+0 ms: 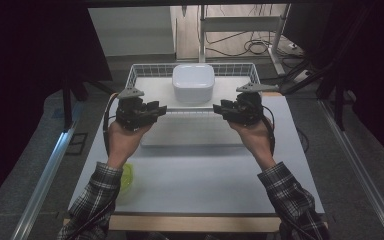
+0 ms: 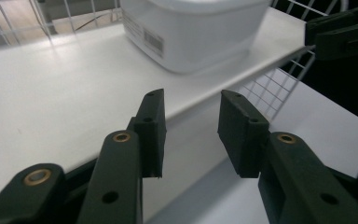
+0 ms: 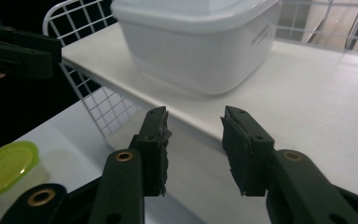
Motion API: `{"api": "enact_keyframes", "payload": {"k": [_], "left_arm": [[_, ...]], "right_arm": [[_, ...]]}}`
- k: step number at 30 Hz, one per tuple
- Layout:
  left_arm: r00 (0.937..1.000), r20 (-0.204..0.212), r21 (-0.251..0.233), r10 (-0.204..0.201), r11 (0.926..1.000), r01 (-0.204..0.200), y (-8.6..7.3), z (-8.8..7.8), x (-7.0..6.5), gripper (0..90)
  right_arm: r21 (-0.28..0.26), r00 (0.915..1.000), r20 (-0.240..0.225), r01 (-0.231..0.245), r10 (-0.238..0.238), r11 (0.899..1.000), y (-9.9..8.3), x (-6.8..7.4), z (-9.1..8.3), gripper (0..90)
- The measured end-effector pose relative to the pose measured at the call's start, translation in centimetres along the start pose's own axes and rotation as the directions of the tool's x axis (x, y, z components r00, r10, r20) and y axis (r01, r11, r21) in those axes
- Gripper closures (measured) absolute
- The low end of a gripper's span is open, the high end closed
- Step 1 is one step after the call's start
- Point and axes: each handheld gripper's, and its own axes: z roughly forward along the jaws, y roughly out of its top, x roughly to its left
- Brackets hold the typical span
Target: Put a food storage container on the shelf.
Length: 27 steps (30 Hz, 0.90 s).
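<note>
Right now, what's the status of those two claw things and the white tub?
Left gripper and right gripper open, nothing between jaws. White tub lidded, on board in wire basket. Nothing in the way.

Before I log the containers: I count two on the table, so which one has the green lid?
The small clear container at the table's near left corner, beside the person's left forearm. The big white lidded box sits on the white board in the wire basket.

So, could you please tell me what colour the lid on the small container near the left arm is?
Yellow-green; the lid shows best in the right gripper view.
</note>
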Motion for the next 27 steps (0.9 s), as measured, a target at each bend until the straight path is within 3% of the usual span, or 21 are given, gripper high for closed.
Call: {"api": "enact_keyframes", "payload": {"k": [6,14,22,27], "left_arm": [[0.9996,0.028,0.016,0.009,0.9998,-0.01,-3.0,-1.0,-1.1,56.0],[0.997,0.053,0.044,0.056,0.9973,-0.058,-5.6,-1.4,-2.6,49.6],[0.9954,0.069,0.061,0.066,0.9957,-0.07,-8.1,-1.7,-3.9,42.0],[0.993,0.053,0.105,0.105,0.9883,-0.11,-9.6,-1.7,-4.7,33.2]], "right_arm": [[0.013,0.9993,-0.033,0.02,-0.02,1.0,-1.9,1.1,-0.9,53.1],[0.039,0.9977,-0.046,0.052,-0.05,0.998,-4.1,2.1,-1.7,44.3],[0.069,0.9969,-0.051,0.064,-0.06,0.996,-6.8,2.8,-2.1,37.2],[0.086,0.9959,-0.06,0.073,-0.068,0.994,-8.3,2.9,-2.2,30.3]]}}
